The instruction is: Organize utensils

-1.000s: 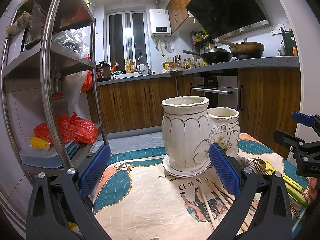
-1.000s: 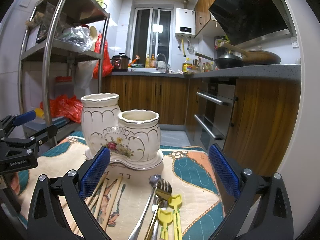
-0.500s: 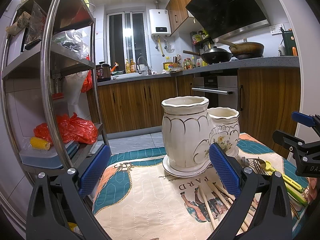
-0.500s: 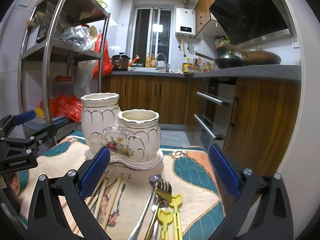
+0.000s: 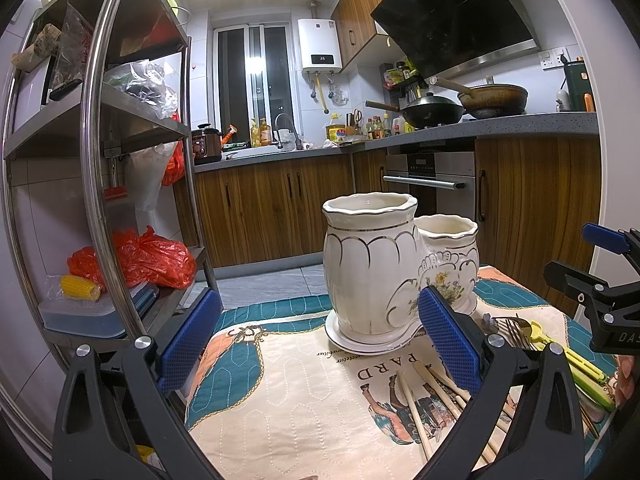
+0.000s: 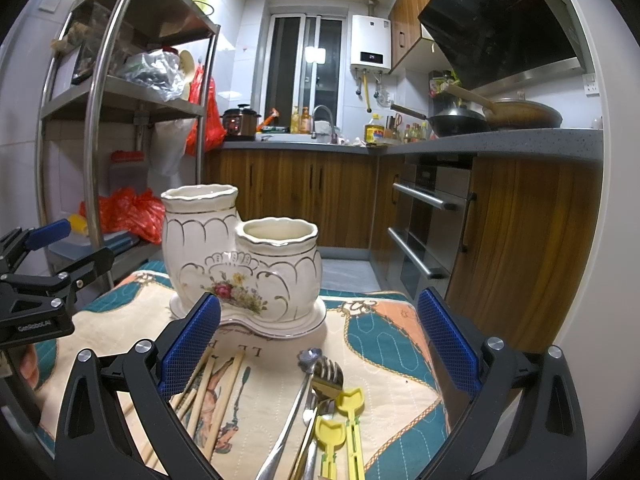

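Observation:
A white ceramic double utensil holder (image 5: 384,268) (image 6: 248,264) stands on a patterned cloth, both pots showing no utensils. Wooden chopsticks (image 5: 424,396) (image 6: 216,388) lie on the cloth in front of it. Metal forks and spoons (image 6: 316,384) (image 5: 514,330) and two yellow plastic utensils (image 6: 344,420) (image 5: 560,354) lie to the right of the chopsticks. My left gripper (image 5: 316,344) is open and empty, above the cloth left of the chopsticks. My right gripper (image 6: 318,344) is open and empty, above the forks and spoons.
The patterned cloth (image 5: 288,392) covers a small table. A steel shelf rack (image 5: 100,160) with red bags and boxes stands close on the left. Wooden cabinets and an oven (image 6: 432,220) stand behind and right. The left gripper shows at the right wrist view's left edge (image 6: 44,280).

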`<state>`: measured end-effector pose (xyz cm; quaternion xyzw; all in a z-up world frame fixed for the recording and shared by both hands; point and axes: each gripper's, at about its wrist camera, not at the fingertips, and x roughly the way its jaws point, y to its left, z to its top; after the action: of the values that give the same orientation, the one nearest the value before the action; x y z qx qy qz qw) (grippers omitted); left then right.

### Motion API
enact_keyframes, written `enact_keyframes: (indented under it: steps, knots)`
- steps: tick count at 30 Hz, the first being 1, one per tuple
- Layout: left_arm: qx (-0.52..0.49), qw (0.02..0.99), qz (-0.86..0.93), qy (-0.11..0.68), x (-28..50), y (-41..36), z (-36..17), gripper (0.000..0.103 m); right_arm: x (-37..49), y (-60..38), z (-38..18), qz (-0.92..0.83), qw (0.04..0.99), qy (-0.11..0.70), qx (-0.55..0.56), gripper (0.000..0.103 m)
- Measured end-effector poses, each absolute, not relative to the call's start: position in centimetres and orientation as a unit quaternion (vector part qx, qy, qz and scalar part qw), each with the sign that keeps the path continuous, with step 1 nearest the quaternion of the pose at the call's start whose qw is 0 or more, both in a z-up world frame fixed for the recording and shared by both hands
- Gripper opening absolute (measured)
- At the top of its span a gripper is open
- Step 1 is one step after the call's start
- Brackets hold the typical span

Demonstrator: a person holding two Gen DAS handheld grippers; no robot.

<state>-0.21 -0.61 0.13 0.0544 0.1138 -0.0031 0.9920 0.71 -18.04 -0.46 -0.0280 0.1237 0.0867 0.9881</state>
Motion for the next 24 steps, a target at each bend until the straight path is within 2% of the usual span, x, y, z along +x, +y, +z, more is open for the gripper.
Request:
enact_keyframes:
  steps: [24]
  knots:
    - [0.055, 0.992, -0.003, 0.114, -0.23, -0.64, 0.12, 0.098, 0.94, -18.00, -0.50, 0.086, 0.988, 0.125, -0.029, 0.098]
